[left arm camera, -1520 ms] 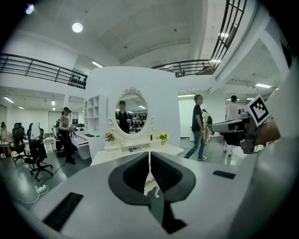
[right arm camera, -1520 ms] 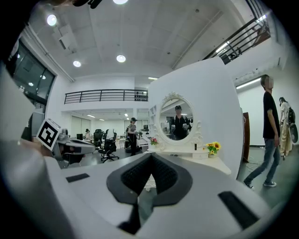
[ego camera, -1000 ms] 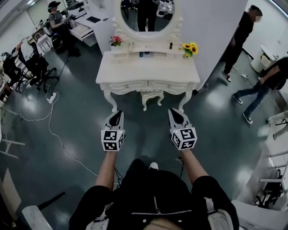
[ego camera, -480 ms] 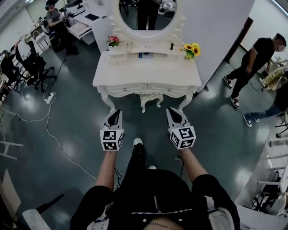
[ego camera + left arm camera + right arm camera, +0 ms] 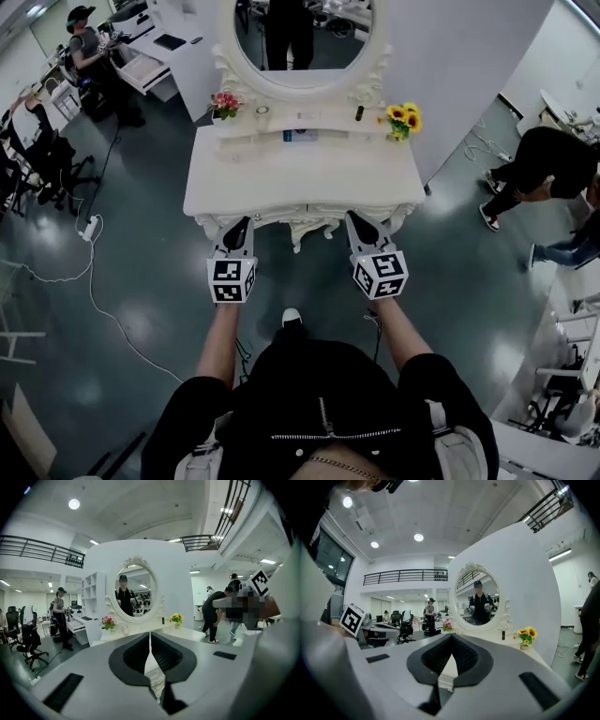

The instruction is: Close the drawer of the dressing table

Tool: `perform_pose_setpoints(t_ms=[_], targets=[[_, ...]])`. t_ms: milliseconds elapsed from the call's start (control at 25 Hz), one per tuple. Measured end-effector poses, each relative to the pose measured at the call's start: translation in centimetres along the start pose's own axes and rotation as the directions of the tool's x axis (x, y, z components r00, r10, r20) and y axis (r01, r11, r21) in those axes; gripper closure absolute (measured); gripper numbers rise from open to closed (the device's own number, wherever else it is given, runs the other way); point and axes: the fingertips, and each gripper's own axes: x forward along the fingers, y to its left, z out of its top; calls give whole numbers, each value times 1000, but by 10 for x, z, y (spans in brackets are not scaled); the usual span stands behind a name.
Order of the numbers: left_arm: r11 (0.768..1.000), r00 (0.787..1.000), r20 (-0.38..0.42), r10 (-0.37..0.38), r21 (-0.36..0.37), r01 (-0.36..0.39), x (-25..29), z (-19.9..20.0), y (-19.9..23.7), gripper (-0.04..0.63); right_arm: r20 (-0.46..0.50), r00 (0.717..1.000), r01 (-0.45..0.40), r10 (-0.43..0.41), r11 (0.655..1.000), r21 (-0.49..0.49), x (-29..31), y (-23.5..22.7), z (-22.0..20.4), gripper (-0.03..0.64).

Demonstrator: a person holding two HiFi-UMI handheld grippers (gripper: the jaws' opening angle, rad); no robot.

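Note:
The white dressing table (image 5: 305, 178) stands straight ahead with its oval mirror (image 5: 302, 37); its carved drawer front (image 5: 305, 218) shows only as a thin strip under the top's edge, so I cannot tell how far any drawer is out. My left gripper (image 5: 239, 227) and right gripper (image 5: 355, 222) point level at that front edge, side by side, both shut and empty. In the left gripper view the shut left gripper (image 5: 150, 634) aims at the dressing table (image 5: 190, 633) below the mirror (image 5: 133, 592). The right gripper (image 5: 451, 637) likewise faces the mirror (image 5: 480, 599).
Pink flowers (image 5: 223, 102) and sunflowers (image 5: 403, 116) sit on the table's back shelf. A white wall stands behind. People stand at the right (image 5: 544, 159) and back left (image 5: 89, 56). Office chairs (image 5: 37, 155) and a floor cable (image 5: 89, 281) lie to the left.
Both grippers have moved forward together towards the dressing table, and their tips now overlap its front edge in the head view. The people at the right have shifted.

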Motion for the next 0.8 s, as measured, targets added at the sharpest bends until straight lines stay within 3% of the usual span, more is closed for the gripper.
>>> perform_pose_setpoints(t_ms=[400,800], targets=[[998,998,-11,-64,11,64,92,13,51,566,-8,998,65,-65,998,18,81,-32,11,612],[1000,999,-37,-23,-12,22,178,11,87,566,-14,1000,16,-16,999,29,176,-79,10,612]])
